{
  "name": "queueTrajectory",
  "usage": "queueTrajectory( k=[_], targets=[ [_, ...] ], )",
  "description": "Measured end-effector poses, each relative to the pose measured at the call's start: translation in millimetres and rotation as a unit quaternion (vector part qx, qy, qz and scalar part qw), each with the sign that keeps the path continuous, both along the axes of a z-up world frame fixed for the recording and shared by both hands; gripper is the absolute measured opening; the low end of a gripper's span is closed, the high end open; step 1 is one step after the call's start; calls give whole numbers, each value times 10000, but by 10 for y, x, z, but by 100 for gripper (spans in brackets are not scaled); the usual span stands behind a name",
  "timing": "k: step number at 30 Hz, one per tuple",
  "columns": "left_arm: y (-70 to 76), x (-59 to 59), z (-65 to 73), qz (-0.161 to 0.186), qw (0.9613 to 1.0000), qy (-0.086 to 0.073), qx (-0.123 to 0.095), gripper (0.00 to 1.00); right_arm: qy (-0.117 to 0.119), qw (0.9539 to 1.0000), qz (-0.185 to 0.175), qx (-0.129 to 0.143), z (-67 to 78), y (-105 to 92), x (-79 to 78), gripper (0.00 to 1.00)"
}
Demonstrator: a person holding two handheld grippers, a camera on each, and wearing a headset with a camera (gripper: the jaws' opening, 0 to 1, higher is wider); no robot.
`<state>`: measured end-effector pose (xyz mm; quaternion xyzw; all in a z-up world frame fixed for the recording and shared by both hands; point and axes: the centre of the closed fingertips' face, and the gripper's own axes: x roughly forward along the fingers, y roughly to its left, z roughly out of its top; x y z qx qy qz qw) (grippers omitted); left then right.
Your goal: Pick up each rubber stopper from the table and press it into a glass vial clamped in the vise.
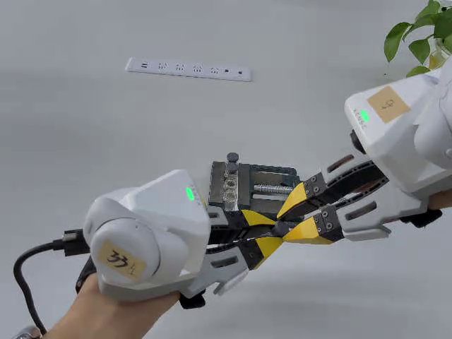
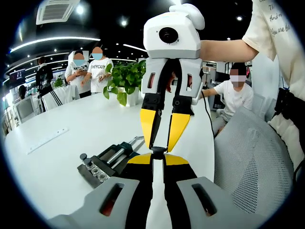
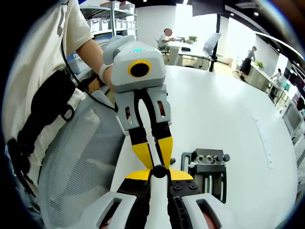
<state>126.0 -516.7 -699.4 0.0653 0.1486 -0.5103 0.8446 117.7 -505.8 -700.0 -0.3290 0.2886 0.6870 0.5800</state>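
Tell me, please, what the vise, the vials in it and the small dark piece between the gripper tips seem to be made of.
The vise looks metal: dull grey body, bright threaded screw. The vials are probably clear glass: see-through, with glints. The stopper is dark, matte and rounded, likely rubber, though too small to be sure.

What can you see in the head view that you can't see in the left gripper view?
Head view extras: a black cable and handwritten paper labels on the gripper bodies. Left gripper view extras: a mesh chair, people and ceiling lights. Shared: the vise with glass vials, the power strip, the plant, and the left hand-held gripper and right hand-held gripper meeting tip to tip on a small dark rubber stopper.
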Motion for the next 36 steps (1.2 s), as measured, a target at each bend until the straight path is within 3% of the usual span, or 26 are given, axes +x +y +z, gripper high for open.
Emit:
queueTrajectory(
  k=[8,11,17,31,34,36],
  targets=[
    [-11,-11,17,31,9999,41,-127,3,-15,10000,78,8,6,-9,1,7],
    [-6,-16,33,77,9994,109,-319,3,69,9999,92,25,35,-2,-5,7],
    [-4,-20,64,143,9987,122,-480,3,172,9998,112,-8,57,0,-8,6],
    [11,-4,72,81,9994,0,-333,5,151,9992,293,-219,62,20,5,6],
    [57,-9,12,58,9999,-87,-115,6,103,9990,333,-282,61,22,50,6],
    [82,-16,-11,82,9999,-6,-145,11,122,9987,355,-351,50,19,70,6]
  ],
)
